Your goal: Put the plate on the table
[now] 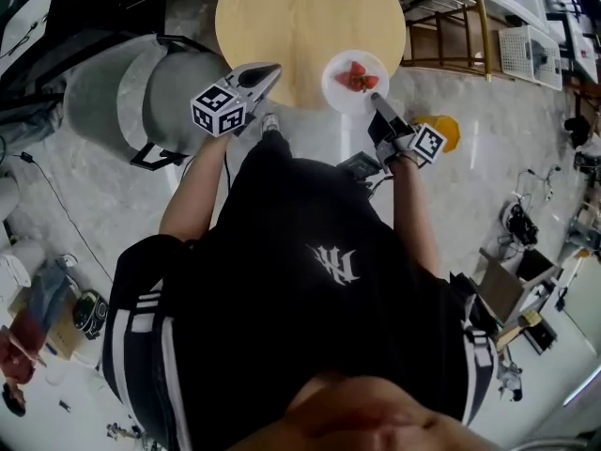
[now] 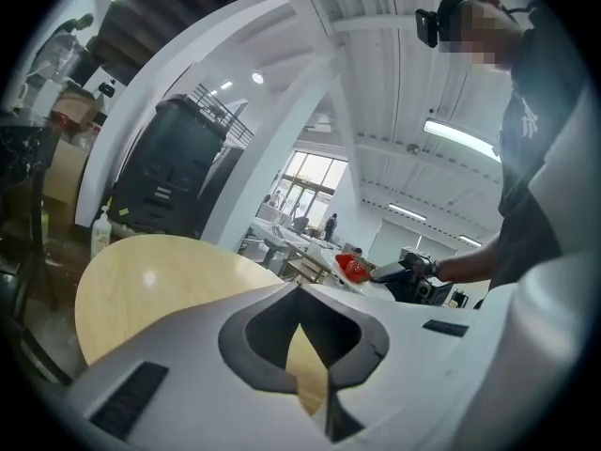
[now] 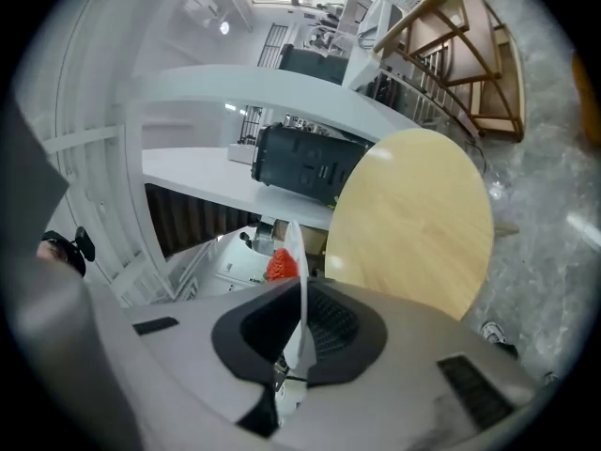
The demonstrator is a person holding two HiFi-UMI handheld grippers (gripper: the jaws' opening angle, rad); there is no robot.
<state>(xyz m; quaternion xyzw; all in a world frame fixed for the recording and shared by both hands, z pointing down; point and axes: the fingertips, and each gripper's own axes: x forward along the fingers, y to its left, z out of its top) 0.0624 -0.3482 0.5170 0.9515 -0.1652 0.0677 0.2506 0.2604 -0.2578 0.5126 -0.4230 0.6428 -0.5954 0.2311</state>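
Currently the right gripper [image 1: 377, 103] is clamped on the near rim of the plate [image 1: 339, 90]. The right gripper view shows only a thin bite of the edge between its jaws. The plate carries loose red fruit pieces [image 1: 357, 77] and lies over the near right edge of the table [image 1: 300, 26], partly past that edge; whether it touches the top cannot be told. First hazard: a grip on one edge lets the plate pivot at the pads, so a tilt or jolt would probably roll the pieces off or dip the far rim. Second hazard: release at this position would likely leave the plate overhanging and free to tip to the floor. Third hazard: lowering too soon could knock the plate's underside against the table edge. The left gripper [image 1: 266, 75] (jaws together, holding nothing) hovers at the near left edge, well apart from the plate, and gives it no support. Open room: the tabletop is bare toward its centre and far edge, so an inward carry looks unobstructed. Off the table, a grey armchair [image 1: 131, 92] stands close on the left and a wooden frame [image 1: 481, 28] on the right.
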